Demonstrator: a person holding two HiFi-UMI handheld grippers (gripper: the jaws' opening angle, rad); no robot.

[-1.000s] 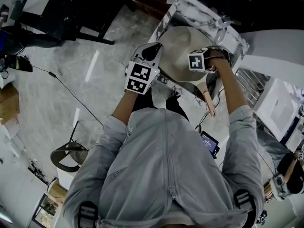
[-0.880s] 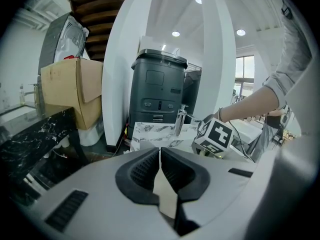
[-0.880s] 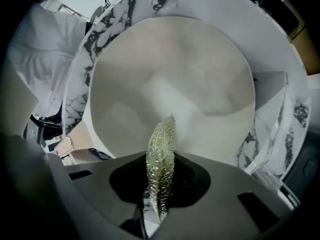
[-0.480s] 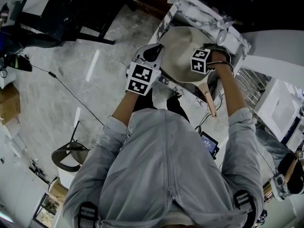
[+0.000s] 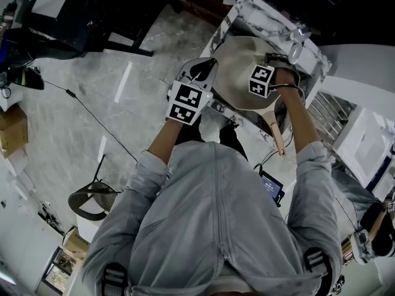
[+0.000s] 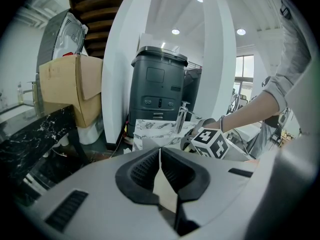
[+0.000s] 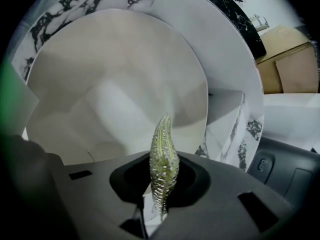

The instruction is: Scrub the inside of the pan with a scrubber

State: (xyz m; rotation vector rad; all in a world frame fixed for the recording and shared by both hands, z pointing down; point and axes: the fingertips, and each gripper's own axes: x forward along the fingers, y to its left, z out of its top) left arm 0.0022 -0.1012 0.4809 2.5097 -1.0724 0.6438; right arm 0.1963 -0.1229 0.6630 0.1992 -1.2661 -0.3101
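Pan point(image 5: 237, 66): cream-coloured, round, lies in the marble-patterned sink point(image 5: 259, 11). Its open side faces up toward the person. Pan handle point(image 5: 276, 134), pale wood tone, sticks out past the pan's near side, over the sink edge toward the person's body.

Left gripper point(image 6: 160, 159): at the pan's left rim. Jaws are pressed together at the tips, with a thin cream edge pinched between the ribbed pads. That edge matches the pan's rim.

Right gripper point(image 7: 163, 171): over the pan's right half, just above where the handle joins. Jaws are clamped on the scrubber point(image 7: 163, 154), a yellow-green pad with a nubbly surface, seen edge-on and standing upright out of the jaws. Its tip points into the pan's pale interior. Cannot tell whether the tip touches the pan.

In the pan: bare smooth surface with soft shadows, plus the scrubber tip over it. In the sink: the pan.

Faucet point(image 5: 297, 49): chrome, on the sink's rim beyond the pan's far right side.

From the left gripper view, beyond the pan: a dark grey bin point(image 6: 157, 91) behind the sink, and a cardboard box point(image 6: 67, 86) further left of it. The right gripper's marker cube point(image 6: 214, 144) shows to the pan's right.
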